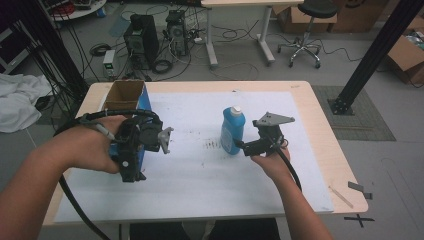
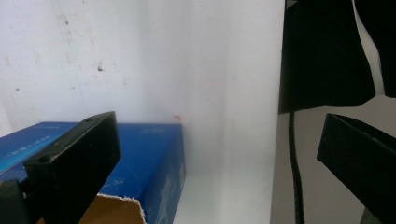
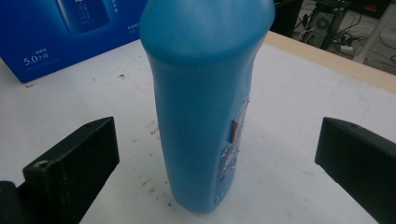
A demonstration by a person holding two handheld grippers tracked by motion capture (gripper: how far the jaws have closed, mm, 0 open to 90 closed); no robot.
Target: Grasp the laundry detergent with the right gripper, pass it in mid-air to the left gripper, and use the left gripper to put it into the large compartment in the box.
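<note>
A blue bottle (image 1: 233, 131) with a white cap stands upright in the middle of the white sheet (image 1: 200, 170). My right gripper (image 1: 241, 146) is open just to its right. In the right gripper view the bottle (image 3: 201, 102) rises between the wide-apart jaws of that gripper (image 3: 217, 140), and neither jaw touches it. An open-topped blue box (image 1: 125, 97) stands at the table's left. My left gripper (image 1: 131, 170) hangs open over the box's near end. In the left gripper view one jaw of the gripper (image 2: 219, 140) covers the box's blue wall (image 2: 149, 154).
The wooden table (image 1: 320, 125) ends a short way right of the sheet, with a tape scrap (image 1: 359, 187) at its front right corner. Beyond the table are computer towers (image 1: 141, 40), a stool (image 1: 306, 30), a black frame post (image 1: 370, 55) and cardboard boxes (image 1: 407, 57).
</note>
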